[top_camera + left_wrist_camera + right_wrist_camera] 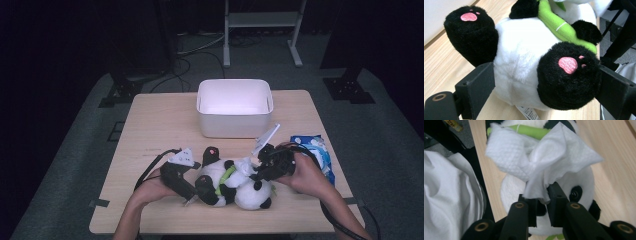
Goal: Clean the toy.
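1. The right gripper (541, 202) has its two black fingers (557, 197) pressed together on a crumpled white paper wipe (541, 160), pinching its lower corner; the rest of the wipe fans out above the tips.
2. Just behind the wipe lies the black-and-white plush panda toy (579, 182), its round white head with one black eye patch under the fingers and a green plush stalk (531, 131) crossing its chest.
3. The left gripper (544, 85) has its fingers (477, 85) spread wide, one on each side of the panda's lower body, touching the white belly fur and a black foot with a pink sole.
4. In the high view the panda (235, 182) lies on its back on the near part of the pale wooden counter (150, 125), between the left gripper (187, 192) and the right gripper (257, 172), with the wipe (245, 165) over its middle.
5. A blue and white plastic packet (315, 147) rests just beside the person's right hand (305, 175).
6. A white rectangular plastic bin (235, 125) stands farther back, apart from the toy.
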